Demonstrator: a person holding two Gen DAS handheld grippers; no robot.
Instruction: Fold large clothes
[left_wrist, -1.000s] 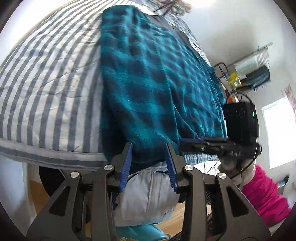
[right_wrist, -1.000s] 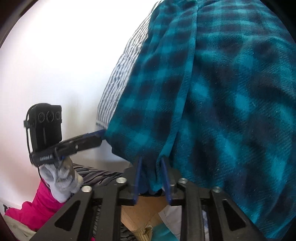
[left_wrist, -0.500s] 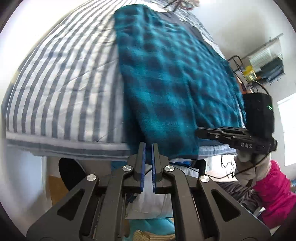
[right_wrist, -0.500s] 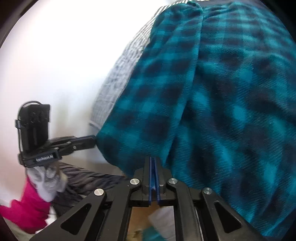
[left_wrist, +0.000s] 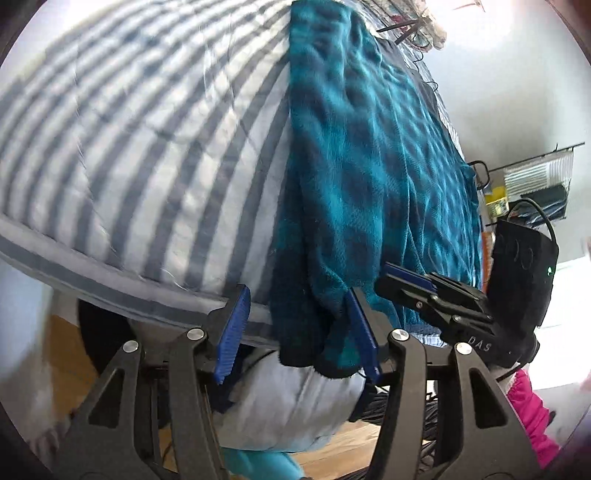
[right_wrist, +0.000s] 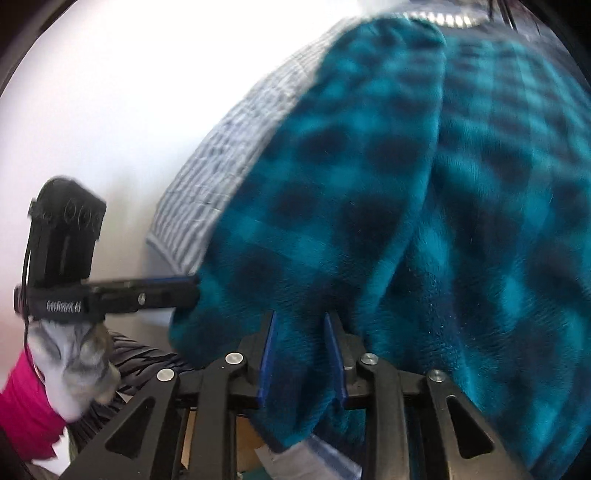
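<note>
A teal and dark plaid fleece garment (left_wrist: 369, 177) lies along a grey-and-white striped bedcover (left_wrist: 122, 155), its near hem hanging over the bed's edge. My left gripper (left_wrist: 299, 328) is at that hem, jaws opening wide. A hanging corner sits between the pads and touches only the right-hand one. In the right wrist view the garment (right_wrist: 424, 206) fills most of the picture. My right gripper (right_wrist: 301, 354) has its jaws opening, with a thick fold of the hem hanging between the pads. Each gripper shows in the other's view, the right gripper (left_wrist: 406, 284) and the left gripper (right_wrist: 181, 291) both at the hem.
A grey-gloved hand (right_wrist: 70, 354) with a pink sleeve (right_wrist: 26, 406) holds the left gripper. A pale bundle (left_wrist: 295, 406) and wooden floor (left_wrist: 332, 454) lie below the bed's edge. A wire rack (left_wrist: 532, 184) hangs on the white wall at the right.
Both grippers' jaws were nearly together half a second ago and now stand apart with the hem between them. The left gripper has sunk closer to the bed's edge.
</note>
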